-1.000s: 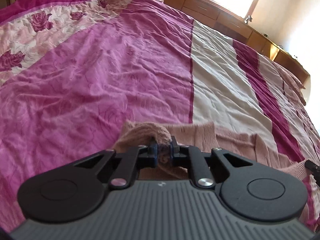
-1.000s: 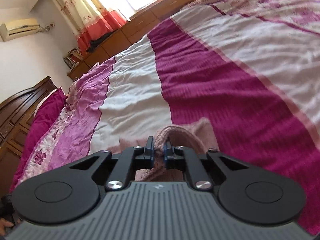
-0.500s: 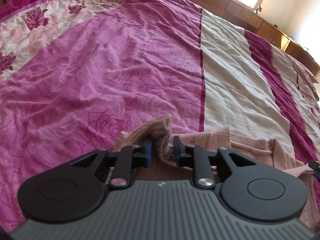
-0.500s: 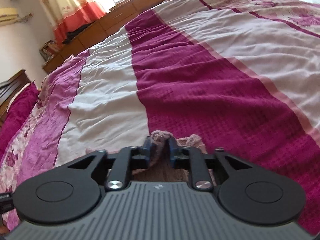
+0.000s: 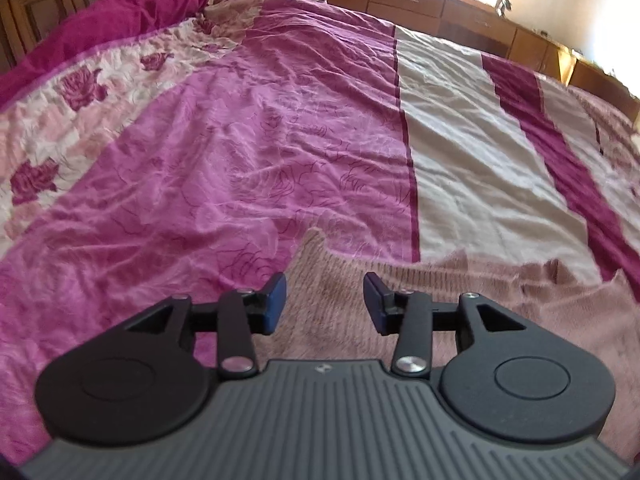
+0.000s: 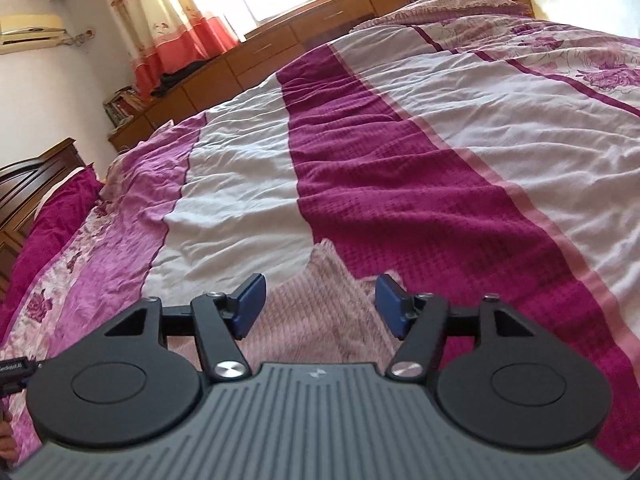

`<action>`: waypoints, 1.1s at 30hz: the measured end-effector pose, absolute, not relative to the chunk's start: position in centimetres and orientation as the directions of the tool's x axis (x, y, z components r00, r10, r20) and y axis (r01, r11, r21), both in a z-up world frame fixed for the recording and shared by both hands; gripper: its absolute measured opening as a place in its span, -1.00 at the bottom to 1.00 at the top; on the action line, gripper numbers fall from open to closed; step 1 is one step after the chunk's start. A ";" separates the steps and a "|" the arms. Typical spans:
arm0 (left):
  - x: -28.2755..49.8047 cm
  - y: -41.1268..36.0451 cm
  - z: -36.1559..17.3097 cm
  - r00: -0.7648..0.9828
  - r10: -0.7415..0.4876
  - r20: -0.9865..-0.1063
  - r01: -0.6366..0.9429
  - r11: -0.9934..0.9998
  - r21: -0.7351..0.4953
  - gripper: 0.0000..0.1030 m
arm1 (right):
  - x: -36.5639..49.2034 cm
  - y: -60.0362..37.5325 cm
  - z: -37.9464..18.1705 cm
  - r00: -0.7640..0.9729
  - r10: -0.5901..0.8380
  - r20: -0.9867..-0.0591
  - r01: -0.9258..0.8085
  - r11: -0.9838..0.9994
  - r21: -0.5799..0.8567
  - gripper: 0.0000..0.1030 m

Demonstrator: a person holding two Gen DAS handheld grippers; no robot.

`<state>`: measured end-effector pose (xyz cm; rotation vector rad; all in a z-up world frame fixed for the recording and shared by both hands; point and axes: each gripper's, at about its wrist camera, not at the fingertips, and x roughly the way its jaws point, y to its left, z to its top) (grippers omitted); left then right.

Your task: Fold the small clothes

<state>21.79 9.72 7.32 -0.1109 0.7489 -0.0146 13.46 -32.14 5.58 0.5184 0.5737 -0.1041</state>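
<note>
A dusty pink knitted garment point(image 5: 440, 300) lies flat on the bedspread point(image 5: 240, 160). In the left wrist view my left gripper point(image 5: 325, 300) hovers over the garment's left corner, its jaws opening, with the knit lying below them and not pinched. In the right wrist view the same garment point(image 6: 320, 304) shows its right corner under my right gripper point(image 6: 320, 304), whose jaws are also opening wide with only flat knit beneath. The blue pads point(image 6: 250, 306) touch nothing.
The bed is covered by a striped magenta, pink and cream bedspread point(image 6: 400, 184). A magenta pillow point(image 5: 100, 28) lies at the head. Wooden cabinets point(image 6: 320, 20) run under the window, with a curtain point(image 6: 180, 28) and a dark headboard point(image 6: 32, 176) at the left.
Both grippers were shut on bunched corners of the pink garment; both have let go and spread their jaws. The released corners now lie flat on the bed.
</note>
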 end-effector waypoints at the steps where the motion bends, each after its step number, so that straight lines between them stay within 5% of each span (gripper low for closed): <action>1: 21.5 9.7 7.3 0.728 -0.043 -0.684 -0.026 0.996 -0.091 -0.13 | 12.8 -32.0 5.6 0.838 0.049 -0.543 0.234 0.867 0.439 0.35; 10: 18.2 10.2 6.1 0.657 -0.025 -0.753 -0.034 0.997 -0.063 -0.12 | 7.3 -30.8 5.8 0.836 0.069 -0.545 0.205 0.881 0.426 0.36; 14: 16.1 10.0 5.8 0.638 -0.031 -0.769 -0.036 0.997 -0.070 0.18 | 4.9 -30.7 5.7 0.826 0.089 -0.557 0.211 0.867 0.451 0.37; 20: 13.1 9.0 6.1 0.633 -0.039 -0.773 -0.005 0.999 -0.054 0.34 | 1.2 -31.1 5.6 0.833 0.123 -0.539 0.222 0.819 0.529 0.38; 23: 11.6 8.6 6.2 0.633 -0.042 -0.773 0.005 0.999 -0.050 0.35 | -0.1 -31.6 5.3 0.834 0.103 -0.542 0.252 0.803 0.540 0.55; 33: 8.1 7.1 5.2 0.606 -0.043 -0.794 -0.010 0.998 -0.062 0.35 | -2.3 -33.1 3.1 0.808 0.087 -0.582 0.331 0.751 0.572 0.60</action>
